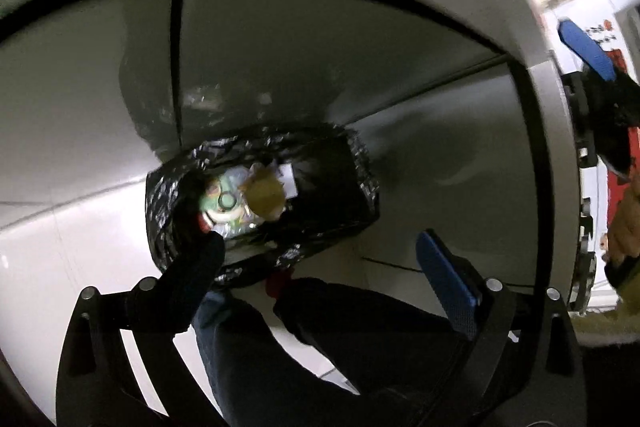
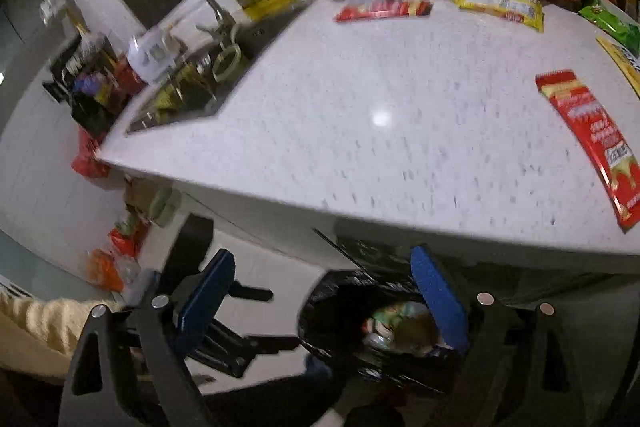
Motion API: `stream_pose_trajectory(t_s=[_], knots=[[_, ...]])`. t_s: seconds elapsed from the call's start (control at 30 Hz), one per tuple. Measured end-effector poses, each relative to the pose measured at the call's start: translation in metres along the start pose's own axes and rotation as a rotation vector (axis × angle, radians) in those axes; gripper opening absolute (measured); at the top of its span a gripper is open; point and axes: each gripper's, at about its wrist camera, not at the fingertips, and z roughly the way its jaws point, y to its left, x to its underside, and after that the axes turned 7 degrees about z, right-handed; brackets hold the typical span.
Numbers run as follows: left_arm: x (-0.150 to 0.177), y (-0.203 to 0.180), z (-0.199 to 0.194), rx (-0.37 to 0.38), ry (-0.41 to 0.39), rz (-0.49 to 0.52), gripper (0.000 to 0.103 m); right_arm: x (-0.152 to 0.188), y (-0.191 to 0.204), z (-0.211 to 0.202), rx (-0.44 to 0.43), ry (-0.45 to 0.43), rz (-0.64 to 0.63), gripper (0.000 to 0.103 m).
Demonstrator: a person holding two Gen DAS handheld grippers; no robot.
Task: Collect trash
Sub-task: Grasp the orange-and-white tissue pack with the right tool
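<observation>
In the left wrist view, the left tool is hanging wide open with nothing between its fingers, above a black-lined trash bin sitting at centre frame on the pale floor; wrappers are lying inside it. In the right wrist view, the right tool is likewise standing open and empty at the bottom of the frame, the bin showing beneath the white tabletop. A red wrapper is lying at the right edge of the tabletop.
</observation>
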Motion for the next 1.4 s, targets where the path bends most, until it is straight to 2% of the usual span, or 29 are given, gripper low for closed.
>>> stream_pose_trajectory(t_s=[0.1, 0.17, 0.2, 0.3, 0.33, 0.37, 0.5, 0.6, 0.73, 0.9, 1.0, 1.07, 1.13, 1.17, 1.2, 1.23, 1.3, 1.33, 1.4], knots=[[-0.004, -0.009, -0.023, -0.027, -0.048, 0.044, 0.094, -0.027, 0.004, -0.021, 0.001, -0.103, -0.024, 0.090], [-0.007, -0.012, -0.039, -0.057, -0.084, 0.056, 0.094, -0.059, -0.001, -0.029, 0.051, -0.197, -0.030, 0.098], [-0.008, -0.014, -0.047, -0.055, -0.105, 0.058, 0.094, -0.076, -0.006, -0.030, 0.079, -0.240, -0.023, 0.098], [-0.009, -0.018, -0.067, -0.067, -0.171, 0.058, 0.094, -0.145, -0.035, -0.019, 0.197, -0.353, 0.024, 0.098], [-0.010, -0.020, -0.076, -0.071, -0.192, 0.059, 0.094, -0.164, -0.044, -0.014, 0.237, -0.373, 0.041, 0.098], [-0.010, -0.022, -0.081, -0.079, -0.208, 0.058, 0.094, -0.198, -0.058, -0.003, 0.276, -0.387, 0.058, 0.098], [-0.008, -0.023, -0.101, -0.116, -0.268, 0.032, 0.094, -0.281, -0.095, 0.025, 0.394, -0.407, 0.171, 0.098], [-0.006, -0.017, -0.108, -0.128, -0.294, -0.013, 0.094, -0.325, -0.109, 0.049, 0.486, -0.389, 0.198, 0.098], [-0.008, -0.008, -0.117, -0.145, -0.313, -0.059, 0.094, -0.360, -0.122, 0.087, 0.659, -0.353, 0.233, 0.098], [-0.014, -0.002, -0.125, -0.159, -0.332, -0.094, 0.094, -0.378, -0.145, 0.120, 0.821, -0.307, 0.299, 0.098], [-0.021, 0.001, -0.133, -0.145, -0.346, -0.099, 0.094, -0.382, -0.159, 0.129, 0.822, -0.271, 0.296, 0.097], [-0.031, 0.000, -0.138, -0.140, -0.357, -0.081, 0.094, -0.379, -0.160, 0.126, 0.799, -0.271, 0.249, 0.086], [-0.042, -0.001, -0.142, -0.122, -0.338, -0.086, 0.097, -0.372, -0.158, 0.112, 0.731, -0.300, 0.234, 0.064], [-0.046, 0.001, -0.143, -0.101, -0.328, -0.111, 0.096, -0.368, -0.156, 0.102, 0.702, -0.311, 0.220, 0.059], [-0.054, 0.001, -0.148, -0.019, -0.340, -0.083, 0.096, -0.365, -0.155, 0.094, 0.681, -0.318, 0.203, 0.051], [-0.058, 0.001, -0.152, 0.021, -0.335, -0.067, 0.096, -0.361, -0.153, 0.083, 0.656, -0.319, 0.183, 0.047], [-0.074, -0.002, -0.169, 0.045, -0.339, -0.050, 0.096, -0.350, -0.150, 0.063, 0.607, -0.330, 0.173, 0.040], [-0.085, -0.006, -0.186, 0.076, -0.366, -0.023, 0.096, -0.345, -0.149, 0.052, 0.574, -0.340, 0.173, 0.037], [-0.099, -0.011, -0.205, 0.111, -0.386, 0.010, 0.096, -0.328, -0.143, 0.021, 0.476, -0.368, 0.184, 0.035]])
